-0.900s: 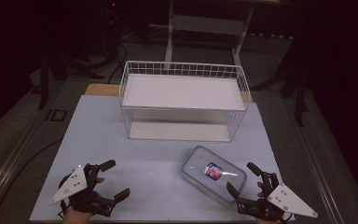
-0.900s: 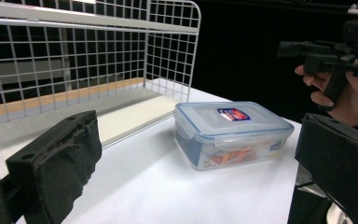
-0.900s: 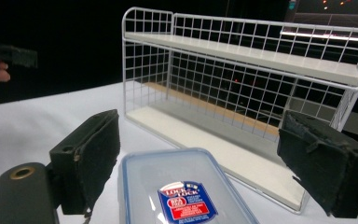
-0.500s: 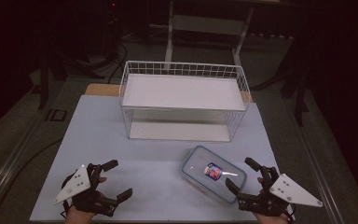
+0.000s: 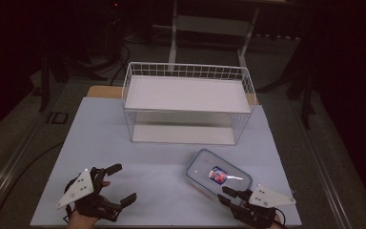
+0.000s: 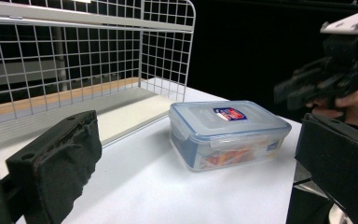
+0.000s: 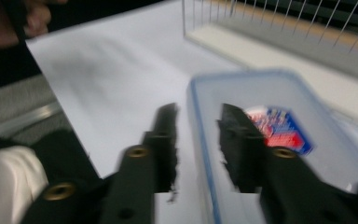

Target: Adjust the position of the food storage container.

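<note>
A: Clear lidded plastic food box (image 5: pixel 218 175) lies flat on the white worktop (image 5: pixel 157 157), near the white wire basket (image 5: pixel 187 102). Right tool (image 7: pixel 196 140), jaws narrowed, straddles its near rim, not yet pinching.

B: Left tool (image 5: pixel 117 186)?

A: Spread wide, empty. Approach step; next likely needs the right jaws seated on the rim.

Clear rectangular plastic food container (image 5: pixel 218 177) with a blue-rimmed snap lid, lid on and closed. Lies flat, lower right of centre in the high view, turned at a slant to the frame edges. Carries a red, white and blue label (image 5: pixel 217 174) on the lid top. Shows orange-red contents through the side wall in the left gripper view (image 6: pixel 228 134), centre right of frame. Appears blurred at right of frame in the right gripper view (image 7: pixel 279 140).
</note>
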`<action>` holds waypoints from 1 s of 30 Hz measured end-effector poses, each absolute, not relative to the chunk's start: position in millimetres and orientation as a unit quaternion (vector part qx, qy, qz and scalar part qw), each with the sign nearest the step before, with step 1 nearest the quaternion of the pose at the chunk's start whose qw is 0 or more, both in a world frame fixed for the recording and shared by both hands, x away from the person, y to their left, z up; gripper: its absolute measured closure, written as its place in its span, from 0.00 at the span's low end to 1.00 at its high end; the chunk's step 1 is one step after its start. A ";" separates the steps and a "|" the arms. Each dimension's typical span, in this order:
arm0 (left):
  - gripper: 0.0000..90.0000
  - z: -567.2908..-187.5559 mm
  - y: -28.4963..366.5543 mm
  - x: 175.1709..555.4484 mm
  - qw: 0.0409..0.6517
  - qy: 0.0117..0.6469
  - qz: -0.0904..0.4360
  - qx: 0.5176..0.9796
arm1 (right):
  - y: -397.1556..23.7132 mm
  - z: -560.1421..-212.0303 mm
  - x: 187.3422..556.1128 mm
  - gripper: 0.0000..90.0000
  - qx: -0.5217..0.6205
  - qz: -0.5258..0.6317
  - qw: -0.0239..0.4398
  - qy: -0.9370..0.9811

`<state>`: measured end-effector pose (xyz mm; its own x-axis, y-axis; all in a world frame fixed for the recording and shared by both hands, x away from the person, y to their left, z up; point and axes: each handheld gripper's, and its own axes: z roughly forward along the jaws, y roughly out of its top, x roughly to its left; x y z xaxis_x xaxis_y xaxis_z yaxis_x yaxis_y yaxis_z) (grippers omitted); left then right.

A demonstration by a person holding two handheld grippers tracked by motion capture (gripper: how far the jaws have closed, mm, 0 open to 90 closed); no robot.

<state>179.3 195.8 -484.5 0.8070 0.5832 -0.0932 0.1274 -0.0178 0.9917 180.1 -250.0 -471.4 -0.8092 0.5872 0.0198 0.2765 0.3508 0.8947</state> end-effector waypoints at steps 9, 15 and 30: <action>0.00 -485.4 195.7 179.4 0.650 0.257 0.173 0.693 | -242.8 -496.3 183.0 1.00 0.256 0.431 0.109 0.858; 0.00 -485.4 196.2 179.2 0.652 0.259 0.173 0.691 | -248.7 -499.8 188.5 1.00 0.273 0.420 0.097 0.860; 0.00 -486.2 195.8 179.9 0.652 0.263 0.166 0.691 | -274.6 -498.9 202.8 1.00 0.308 0.393 0.145 0.854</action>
<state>179.9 195.8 -486.2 0.8070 0.5795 -0.1139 0.1473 -0.0108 0.9890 202.8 -274.6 -498.9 -0.7683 0.6400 -0.0064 0.4118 0.5019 0.7606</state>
